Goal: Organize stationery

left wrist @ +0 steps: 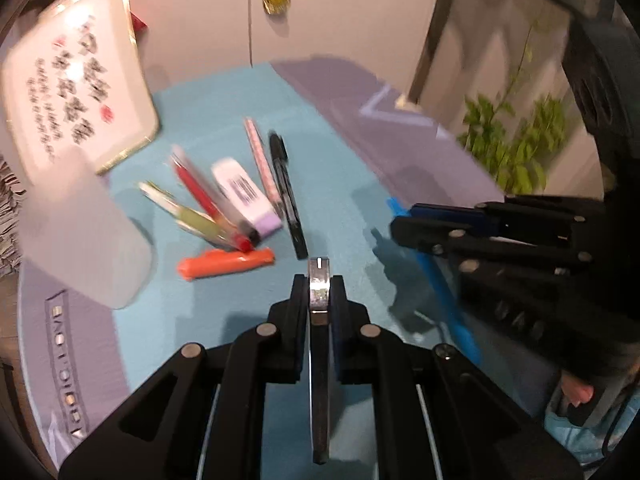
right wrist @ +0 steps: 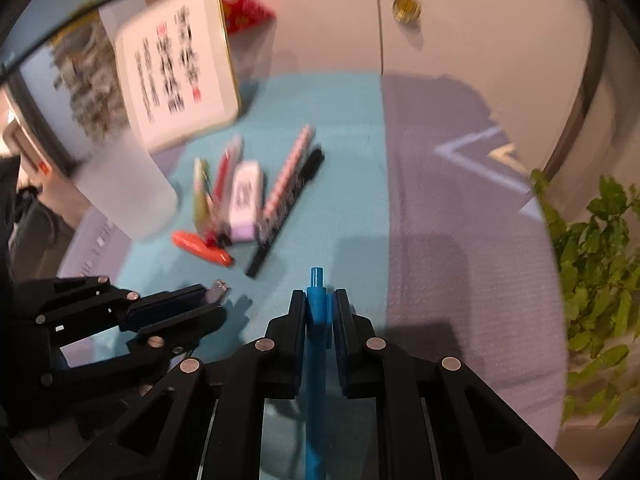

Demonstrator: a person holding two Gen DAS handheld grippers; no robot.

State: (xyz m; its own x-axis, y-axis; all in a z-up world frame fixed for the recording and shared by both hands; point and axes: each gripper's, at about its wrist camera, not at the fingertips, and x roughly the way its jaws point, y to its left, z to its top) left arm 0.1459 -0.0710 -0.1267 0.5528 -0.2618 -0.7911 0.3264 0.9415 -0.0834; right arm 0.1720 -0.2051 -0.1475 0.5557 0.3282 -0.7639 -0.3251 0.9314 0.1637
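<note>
Between the left gripper's [left wrist: 319, 280] closed jaws sits a thin, stiff, dark pen [left wrist: 319, 292]; the right gripper [right wrist: 319, 294] clamps a light, slippery blue pen [right wrist: 316, 320] near its top end, above the teal mat [right wrist: 352, 208].

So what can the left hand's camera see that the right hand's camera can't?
Only the left camera shows its own left gripper shut on a flat, dark, silvery-tipped thing seen edge-on, plus a person's fingertip at the lower right.

Only the right camera shows the red patterned pouch behind the white sign, and a dark-framed picture at the left.

Both show the right gripper clamped on the blue plastic pen, the orange marker, the white and purple eraser, the frosted cup and the turquoise mat.
</note>
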